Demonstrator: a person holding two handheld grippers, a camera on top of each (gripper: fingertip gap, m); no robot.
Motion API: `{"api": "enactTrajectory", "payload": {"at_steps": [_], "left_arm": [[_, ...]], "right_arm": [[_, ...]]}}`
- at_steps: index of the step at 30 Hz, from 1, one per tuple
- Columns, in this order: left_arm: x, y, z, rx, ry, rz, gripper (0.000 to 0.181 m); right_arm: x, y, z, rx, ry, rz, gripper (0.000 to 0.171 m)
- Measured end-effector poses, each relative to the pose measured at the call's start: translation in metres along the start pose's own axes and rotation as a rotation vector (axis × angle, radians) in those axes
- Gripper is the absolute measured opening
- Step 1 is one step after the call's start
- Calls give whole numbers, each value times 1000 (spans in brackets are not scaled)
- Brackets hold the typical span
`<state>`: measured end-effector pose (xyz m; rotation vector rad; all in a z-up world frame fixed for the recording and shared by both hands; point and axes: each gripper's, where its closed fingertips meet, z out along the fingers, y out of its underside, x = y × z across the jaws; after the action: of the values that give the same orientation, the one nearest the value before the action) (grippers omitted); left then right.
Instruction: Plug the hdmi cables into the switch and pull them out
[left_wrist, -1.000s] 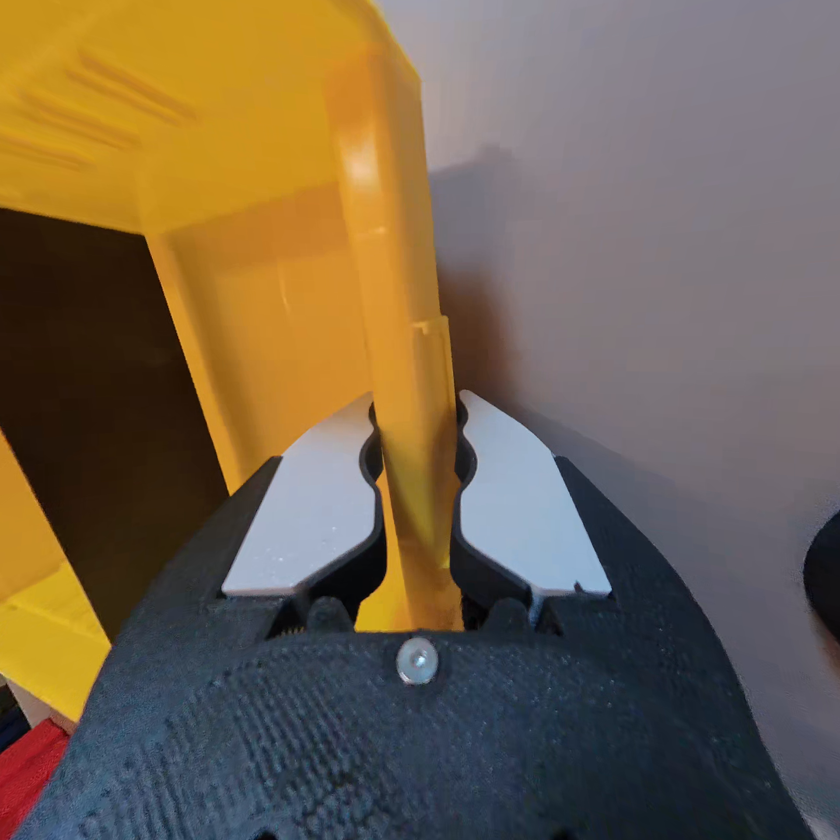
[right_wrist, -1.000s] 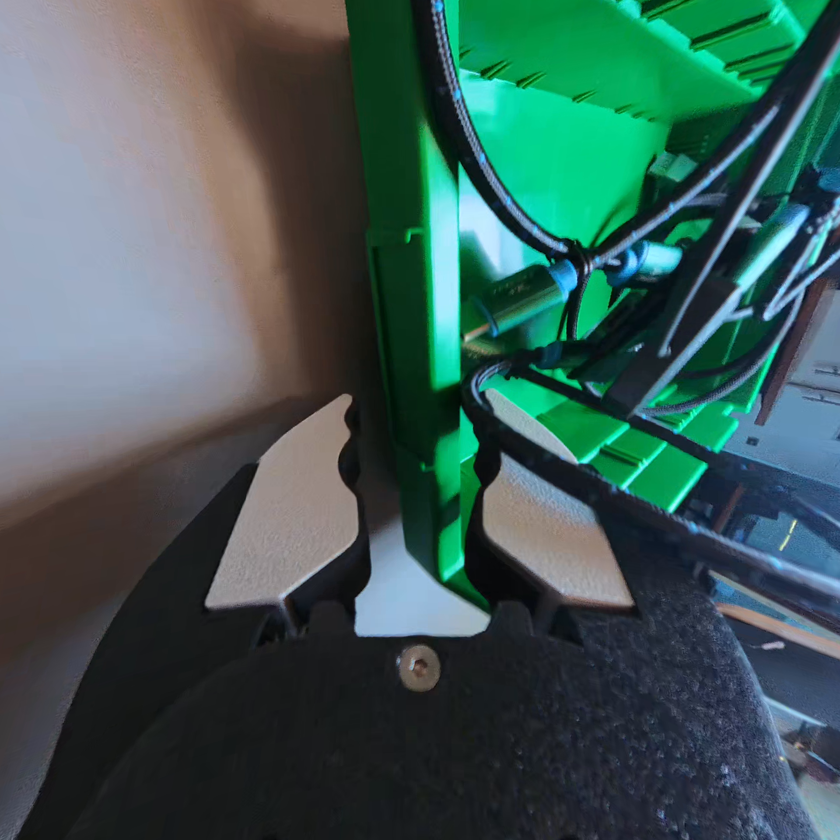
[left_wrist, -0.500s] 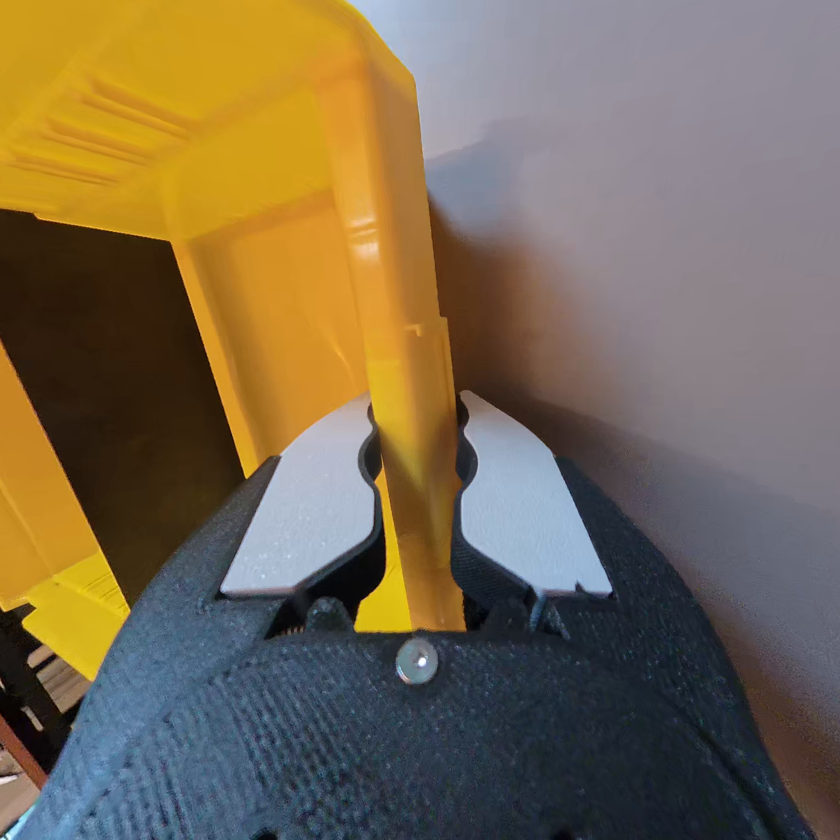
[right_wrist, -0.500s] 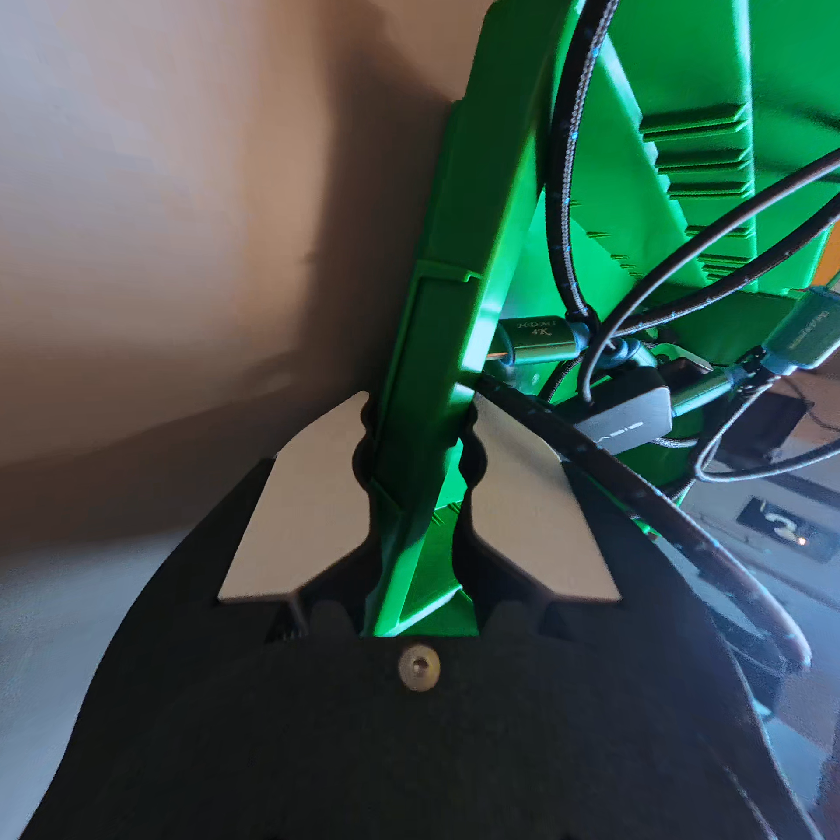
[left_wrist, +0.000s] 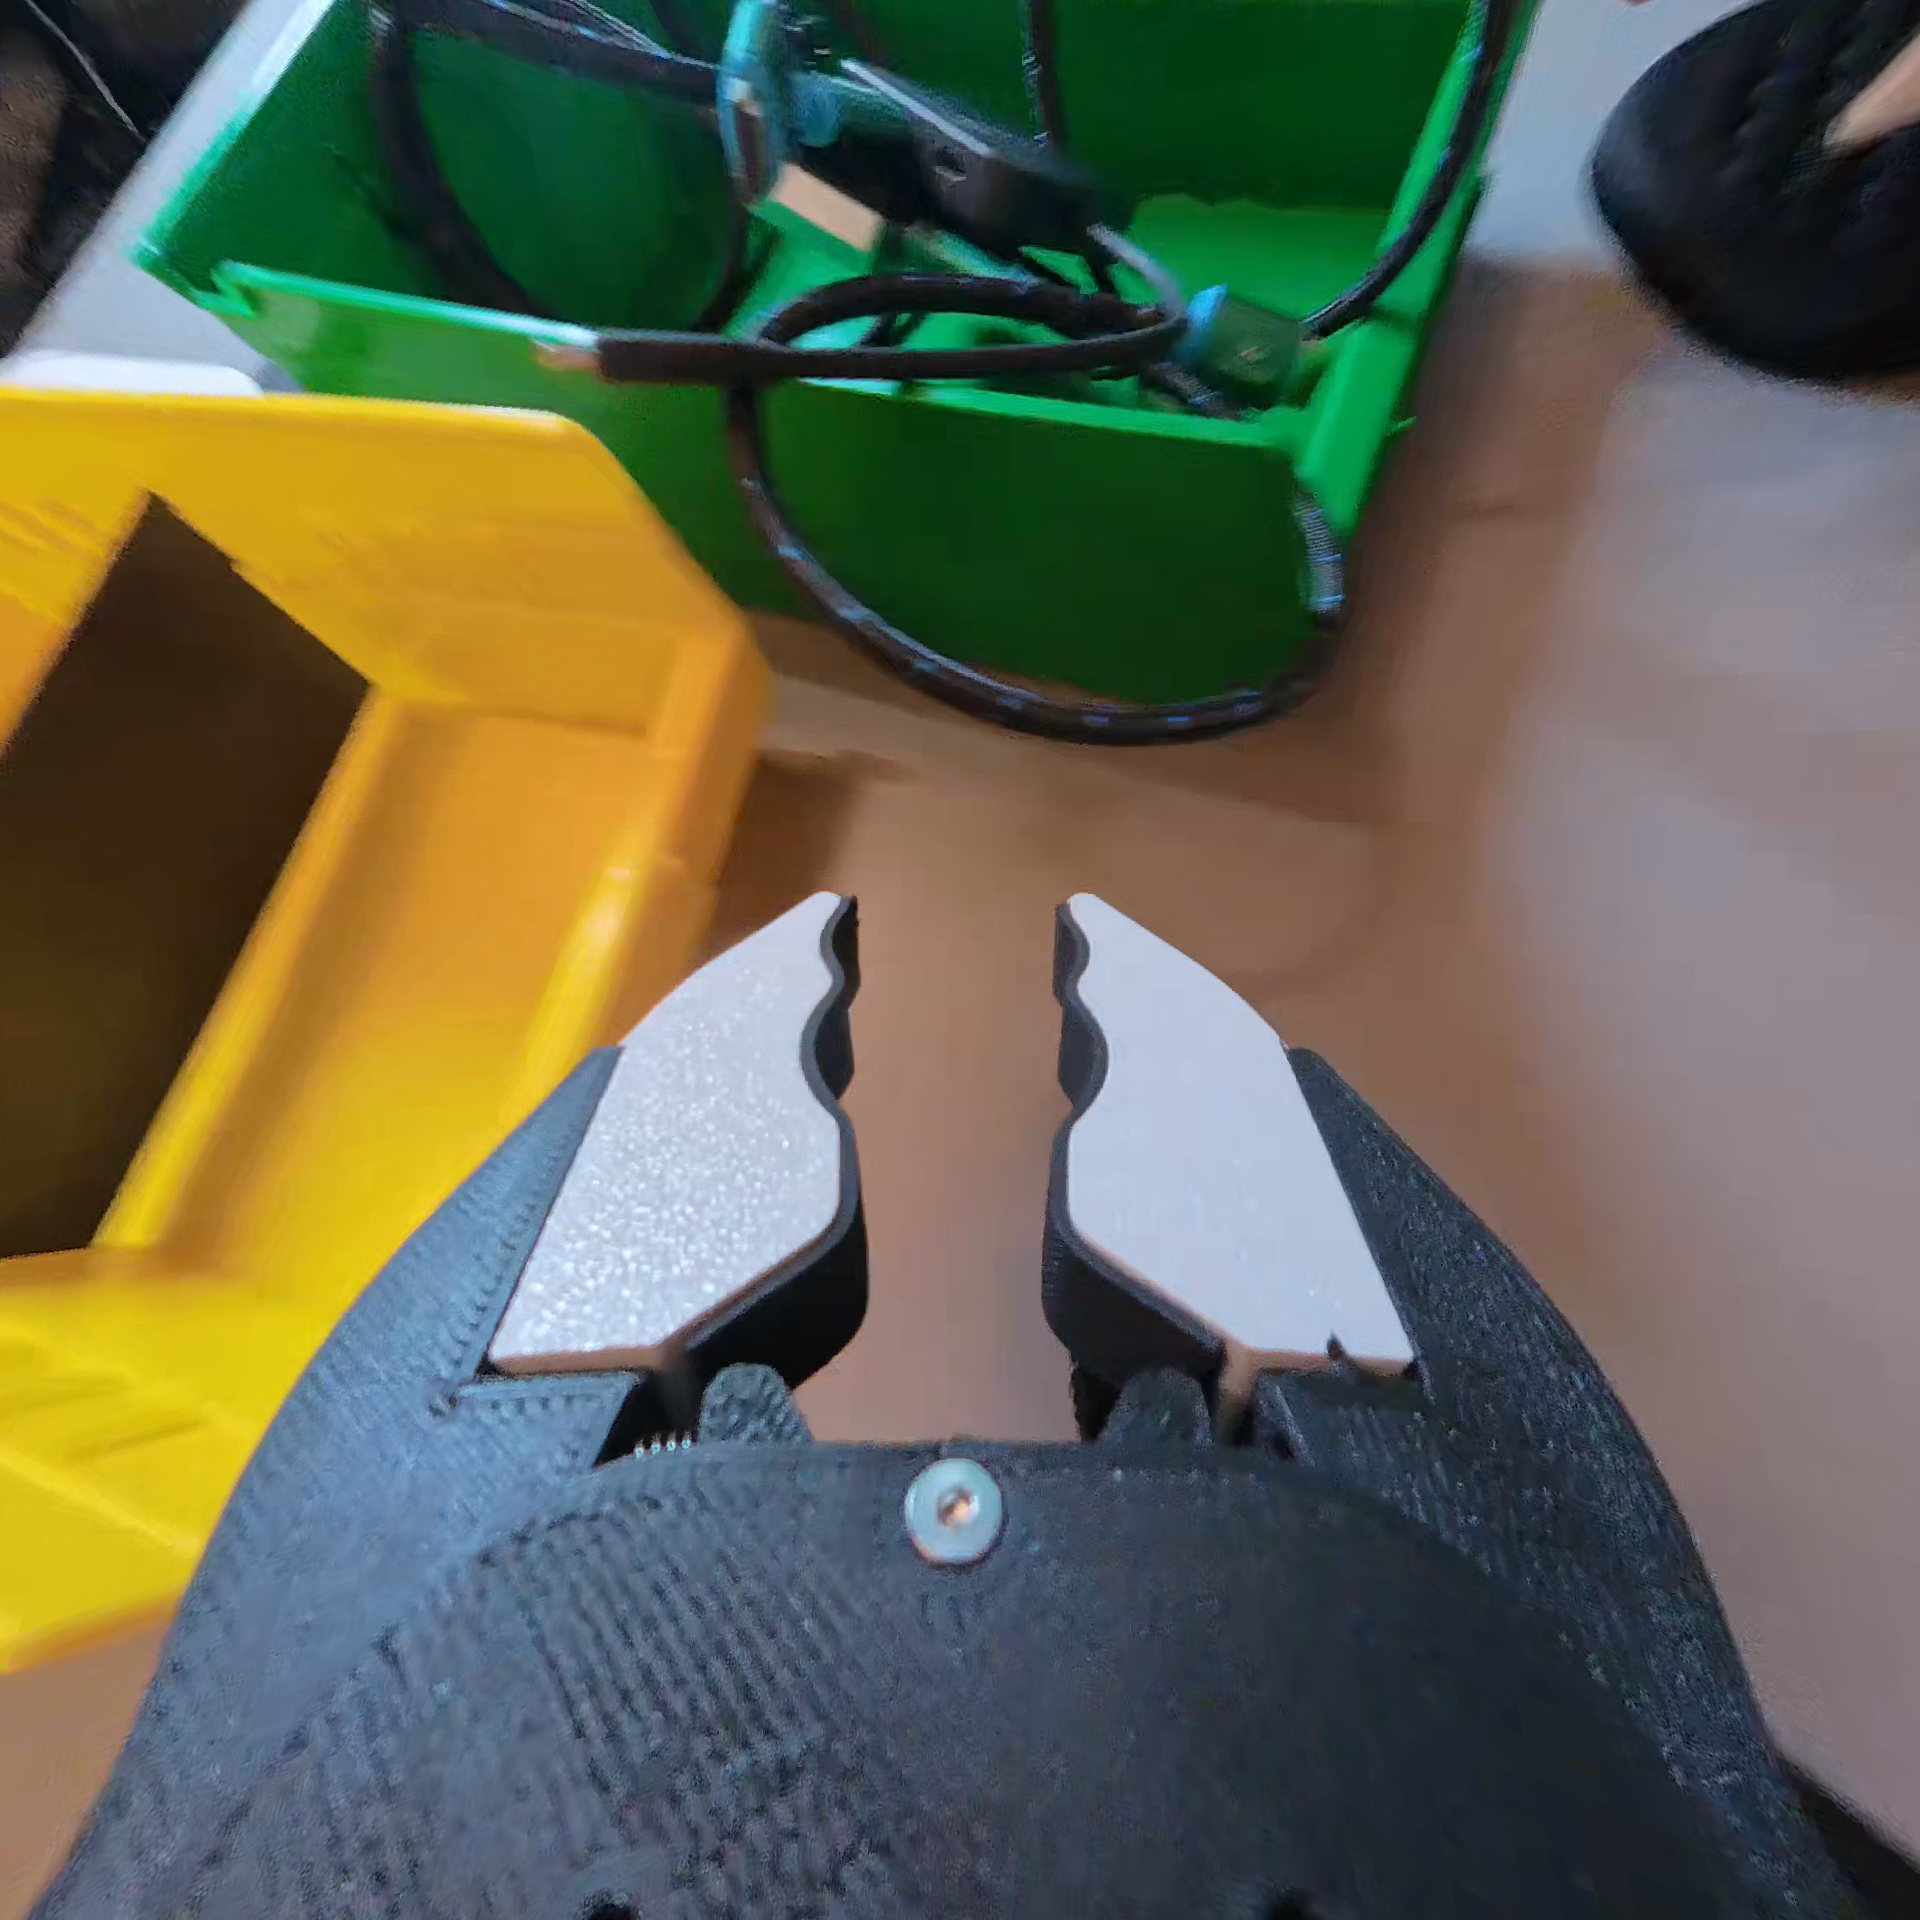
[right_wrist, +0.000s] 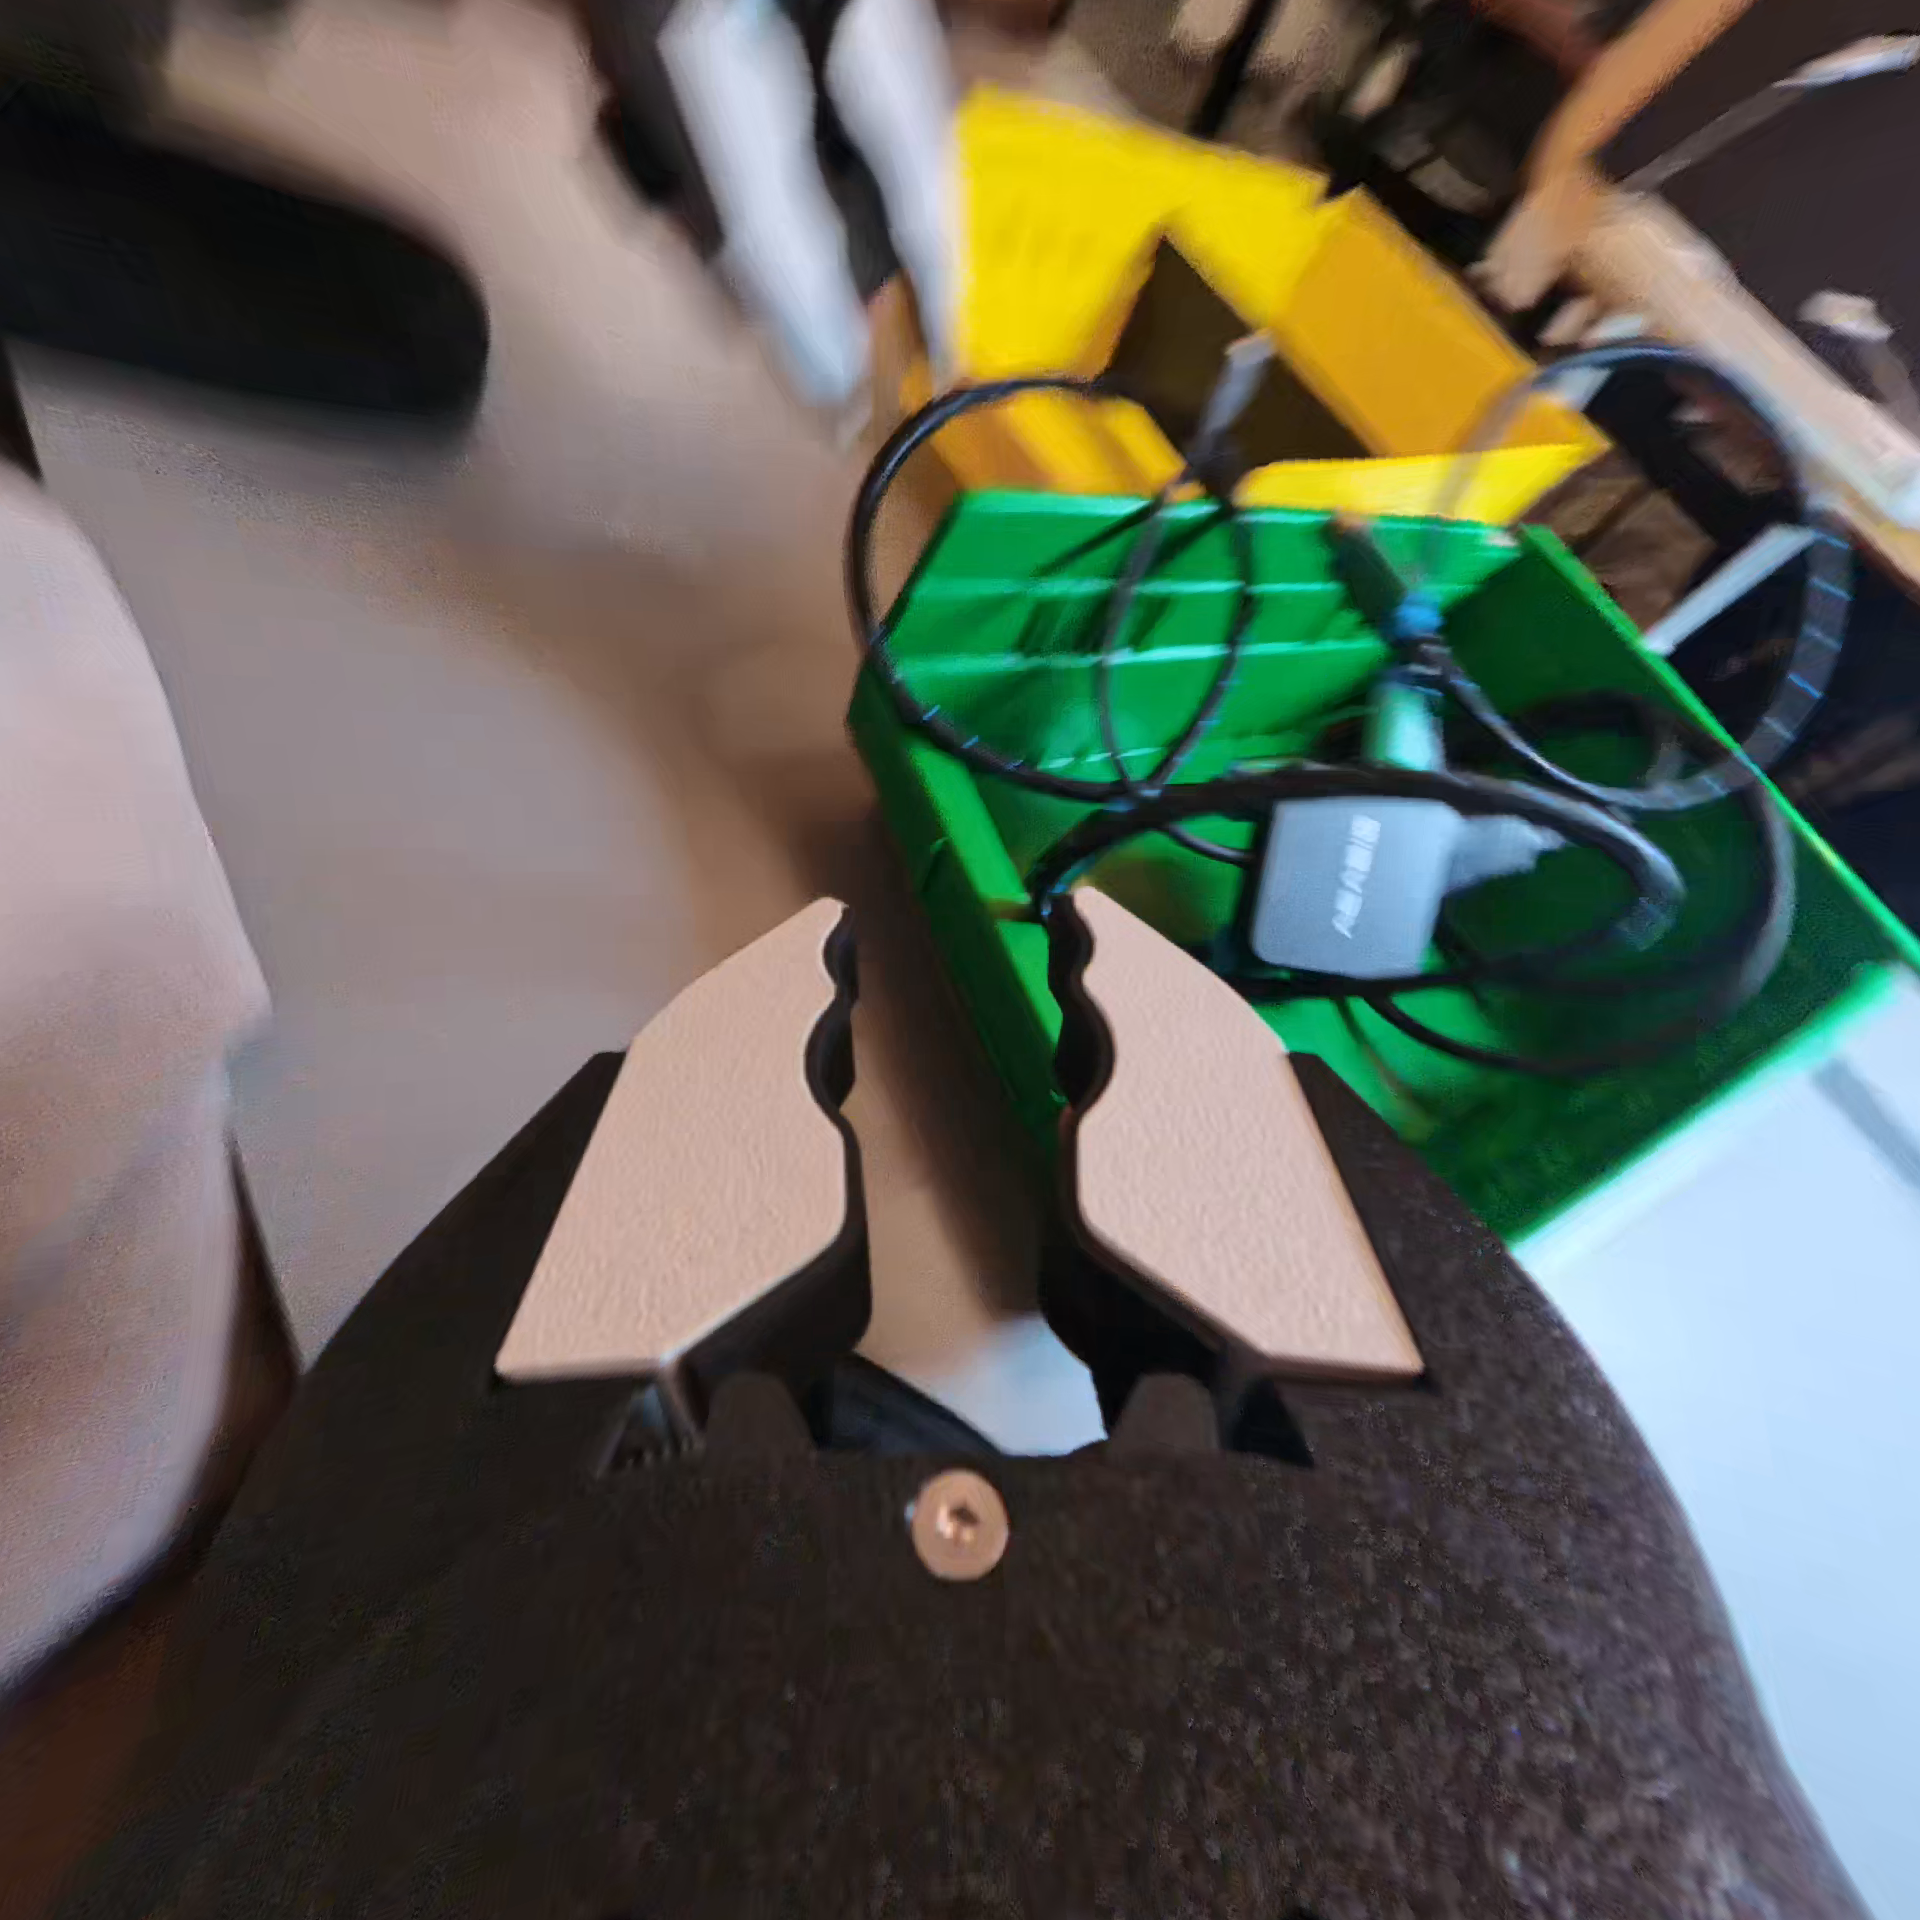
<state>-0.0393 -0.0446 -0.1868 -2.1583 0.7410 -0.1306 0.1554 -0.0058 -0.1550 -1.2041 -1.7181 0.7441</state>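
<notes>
A green bin on the table holds a grey HDMI switch and several black braided HDMI cables with teal plugs; one cable loops over its front wall onto the table. The bin also shows in the right wrist view, with the cables coiled around the switch. My left gripper is open and empty over bare table, right of a yellow bin. My right gripper is open and empty, just left of the green bin's near corner. Both views are motion-blurred.
The empty yellow bin stands beside the green one. The other gripper's black body shows at the top right of the left wrist view. A dark blurred shape lies at the far left on the tan table.
Both grippers have let go of the bin walls: left off the yellow bin, right off the green bin. Both have opened and drawn back above the table. The bins now stand on the table.
</notes>
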Motion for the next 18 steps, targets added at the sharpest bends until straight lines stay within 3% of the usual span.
{"api": "enactTrajectory", "payload": {"at_steps": [2,4,8,10,12,15,18], "left_arm": [[27,6,6,28,53,-122,35],[44,7,21,62,63,-217,35],[56,-11,56,164,44,-356,48],[60,-32,67,246,72,-464,62],[56,-52,70,327,34,-528,65],[36,-61,73,337,-128,-476,50],[25,-64,77,323,-183,-446,47]], "right_arm": [[35,1,-34,114,168,203,34],[71,27,-58,129,341,346,34],[85,66,-44,60,329,568,51],[86,75,-24,15,324,571,55],[93,77,-11,-6,333,574,53],[103,77,3,-49,340,566,32],[112,79,6,-111,430,481,27]]}}
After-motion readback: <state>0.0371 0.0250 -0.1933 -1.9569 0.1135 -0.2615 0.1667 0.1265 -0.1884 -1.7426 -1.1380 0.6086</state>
